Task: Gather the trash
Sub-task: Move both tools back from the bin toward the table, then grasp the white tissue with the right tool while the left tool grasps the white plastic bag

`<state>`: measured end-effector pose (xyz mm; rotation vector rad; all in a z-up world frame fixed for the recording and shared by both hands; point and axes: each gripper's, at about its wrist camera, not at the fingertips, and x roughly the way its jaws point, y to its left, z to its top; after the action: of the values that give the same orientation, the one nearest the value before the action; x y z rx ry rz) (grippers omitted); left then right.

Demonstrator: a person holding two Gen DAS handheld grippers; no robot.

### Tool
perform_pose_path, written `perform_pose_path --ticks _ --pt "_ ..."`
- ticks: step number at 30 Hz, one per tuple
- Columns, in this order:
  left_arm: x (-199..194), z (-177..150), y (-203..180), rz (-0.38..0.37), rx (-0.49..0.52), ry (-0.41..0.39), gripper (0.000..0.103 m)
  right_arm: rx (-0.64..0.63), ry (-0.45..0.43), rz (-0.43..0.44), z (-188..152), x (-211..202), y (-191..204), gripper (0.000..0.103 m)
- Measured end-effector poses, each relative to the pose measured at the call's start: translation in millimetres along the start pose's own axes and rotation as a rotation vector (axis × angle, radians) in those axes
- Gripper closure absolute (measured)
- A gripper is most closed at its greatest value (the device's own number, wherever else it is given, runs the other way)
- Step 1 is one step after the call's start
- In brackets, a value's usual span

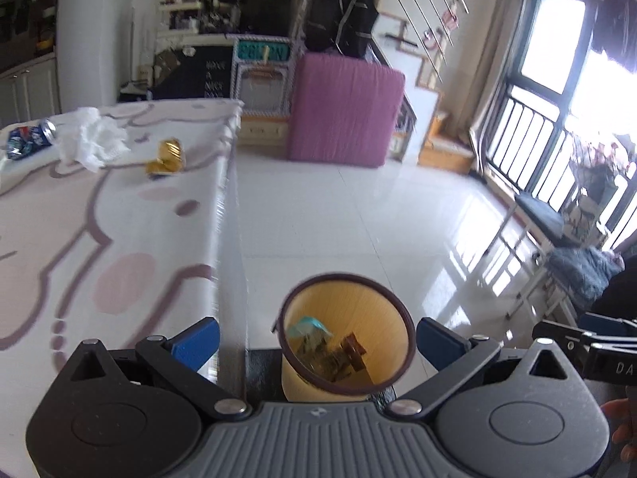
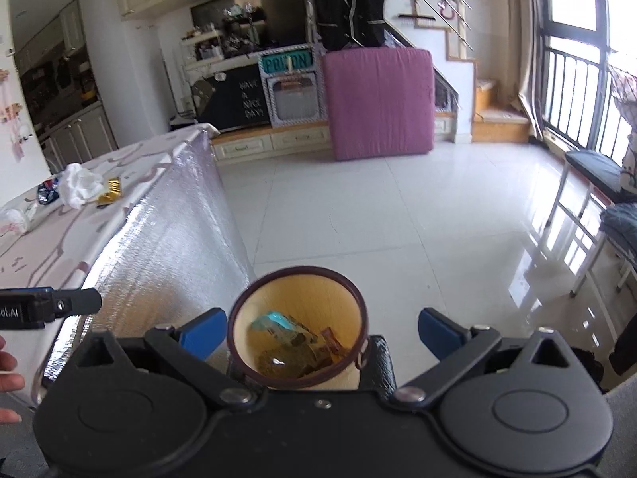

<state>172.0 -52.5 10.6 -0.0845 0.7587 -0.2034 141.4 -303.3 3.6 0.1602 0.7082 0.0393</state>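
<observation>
**Both tongs empty above the bin, more litter waiting on the tabletop**

The left tongs [image 1: 316, 342] and the right tongs [image 2: 318, 332] are both seen spread wide, with nothing held between the blue pads. Directly below and between the pads of each sits the waste bin [image 1: 382, 290], upright on the floor, its dark-rimmed mouth facing up toward the tongs. Wrappers already lie at its bottom, among them a pale teal one [image 2: 274, 320].

The remaining trash lies on the tabletop [image 1: 99, 219], ahead and to the left of the left tongs, well apart from them. Nearest is a crumpled gold wrapper [image 1: 167, 158]; beyond it a crumpled white tissue [image 1: 93, 141]; farthest to the left a crushed blue can [image 1: 30, 141], lying on its side with its long axis running roughly left to right and its silvery end turned toward the tissue. The gold wrapper's axis cannot be told with certainty.

The step in hand is judged to be a return to the tabletop for the next piece. It is best done by keeping the tongs spread, approaching the gold wrapper first, and closing across its narrower dimension. For the can, the pads should be set across its short axis so it cannot roll out. The tissue should be pinched deep in its bulk.
</observation>
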Motion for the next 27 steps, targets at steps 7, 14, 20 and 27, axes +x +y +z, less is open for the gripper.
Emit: perform_pose_path --ticks 7,14,20,27 --pt "-25 -1 56 0.071 -0.04 -0.044 0.0 -0.047 -0.04 0.062 6 6 41 0.0" --pt "-53 6 134 0.177 -0.116 -0.098 0.0 -0.091 -0.056 0.133 15 26 102 0.0" --pt "-72 15 195 0.266 -0.176 -0.143 0.0 -0.15 -0.085 0.188 31 45 159 0.0" --pt "-80 27 257 0.319 -0.233 -0.172 0.0 -0.244 -0.128 0.267 60 70 228 0.0"
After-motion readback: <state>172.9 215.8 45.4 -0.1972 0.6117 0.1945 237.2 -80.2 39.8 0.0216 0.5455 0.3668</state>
